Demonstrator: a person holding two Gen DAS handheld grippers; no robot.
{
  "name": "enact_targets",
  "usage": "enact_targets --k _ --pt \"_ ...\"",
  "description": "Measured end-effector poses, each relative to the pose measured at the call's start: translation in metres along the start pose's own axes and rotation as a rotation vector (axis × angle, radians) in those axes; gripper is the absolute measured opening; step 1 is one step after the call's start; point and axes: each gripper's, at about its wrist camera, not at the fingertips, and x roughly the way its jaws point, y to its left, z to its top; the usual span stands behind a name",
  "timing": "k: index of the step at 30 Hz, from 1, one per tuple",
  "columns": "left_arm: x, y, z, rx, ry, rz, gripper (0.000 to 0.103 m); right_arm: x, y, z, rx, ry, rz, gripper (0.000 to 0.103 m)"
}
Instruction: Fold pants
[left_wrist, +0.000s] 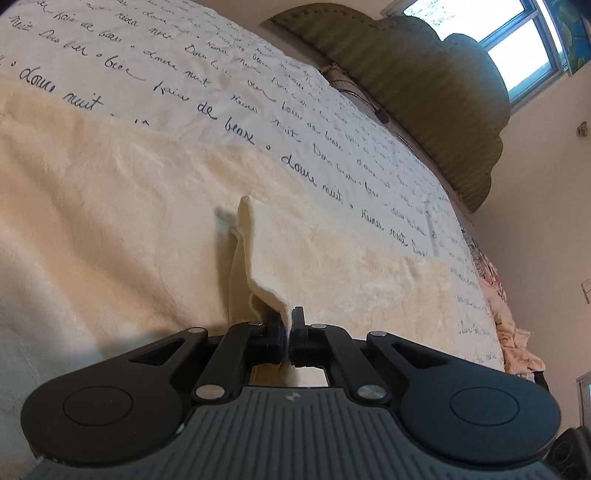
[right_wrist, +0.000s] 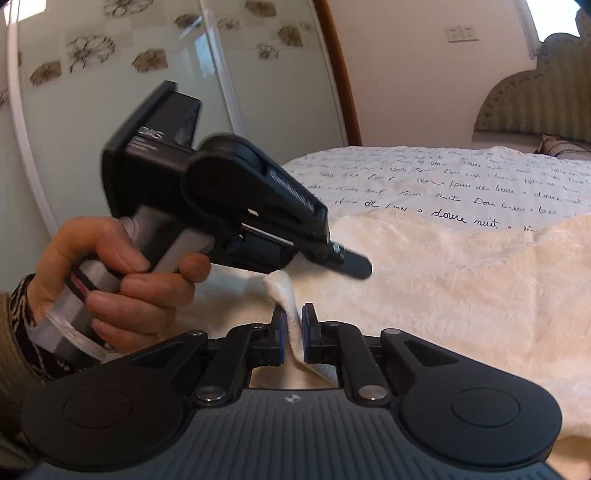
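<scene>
Pinched between the pressed-together fingers of both the left gripper (left_wrist: 288, 325) and the right gripper (right_wrist: 293, 332), an edge of the cream fleece pants (left_wrist: 129, 206) rises while the rest lies ahead on the bedspread (left_wrist: 221, 81), seemingly soft, light and floppy, best gripped at hems.

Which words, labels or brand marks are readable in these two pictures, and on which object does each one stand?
"douce nuit": script printed on the bedsheet, clear in both views.
"de beaux": on the same bedsheet, left wrist view.
Other script lines on the bedsheet: too small or blurred to read.
White lettering on the left gripper, on its arm and its rear block: blurred, unreadable.
Small round emblem on the right gripper: a symbol, no text.
Cream pants: no text seen.
</scene>
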Motion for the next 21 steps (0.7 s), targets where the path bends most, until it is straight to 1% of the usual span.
enact_targets --k 2,3,4,5,7,8,9,10,11,12,14,15,17,19,21 --pt "-0.001 0.001 -0.003 0.023 -0.016 0.011 0.003 -0.022 -0.013 0.004 0.034 -0.049 -0.014 0.010" --pt "-0.001 0.000 -0.003 0.032 -0.022 0.017 0.003 -0.033 -0.022 0.006 0.056 -0.071 -0.044 0.010" --pt "-0.001 -0.001 -0.003 0.037 -0.025 0.023 0.003 -0.045 -0.033 0.007 0.065 -0.084 -0.110 0.010" --pt "0.000 -0.002 -0.004 0.041 -0.028 0.028 0.004 -0.053 -0.042 0.005 0.059 -0.076 -0.196 0.010" --pt "0.000 -0.003 -0.005 0.054 -0.034 0.035 0.004 -0.059 -0.062 -0.005 0.053 0.003 -0.351 0.010" --pt "0.000 -0.003 -0.006 0.061 -0.035 0.037 0.005 -0.059 -0.075 -0.013 0.062 0.079 -0.401 0.009" --pt "0.000 -0.004 -0.006 0.069 -0.037 0.041 0.005 -0.060 -0.082 -0.021 0.059 0.133 -0.404 0.009" --pt "0.001 -0.006 -0.007 0.079 -0.042 0.048 0.005 -0.065 -0.084 -0.024 0.054 0.138 -0.396 0.009" --pt "0.001 -0.007 -0.007 0.087 -0.046 0.055 0.005 -0.071 -0.085 -0.021 0.063 0.122 -0.394 0.009" --pt "0.003 -0.008 -0.007 0.096 -0.048 0.064 0.005 -0.074 -0.084 -0.014 0.053 0.103 -0.402 0.010" --pt "0.003 -0.012 -0.008 0.116 -0.055 0.079 0.005 -0.072 -0.080 0.005 -0.019 0.056 -0.452 0.010" --pt "0.003 -0.013 -0.009 0.125 -0.058 0.084 0.005 -0.066 -0.078 0.016 -0.066 0.047 -0.470 0.011" --pt "0.004 -0.014 -0.010 0.132 -0.062 0.093 0.006 -0.046 -0.080 0.041 -0.150 0.049 -0.470 0.011" --pt "0.005 -0.014 -0.011 0.136 -0.063 0.098 0.008 -0.020 -0.099 0.051 -0.156 0.100 -0.473 0.011" --pt "0.005 -0.014 -0.012 0.143 -0.067 0.099 0.011 0.006 -0.126 0.050 -0.138 0.195 -0.552 0.010"
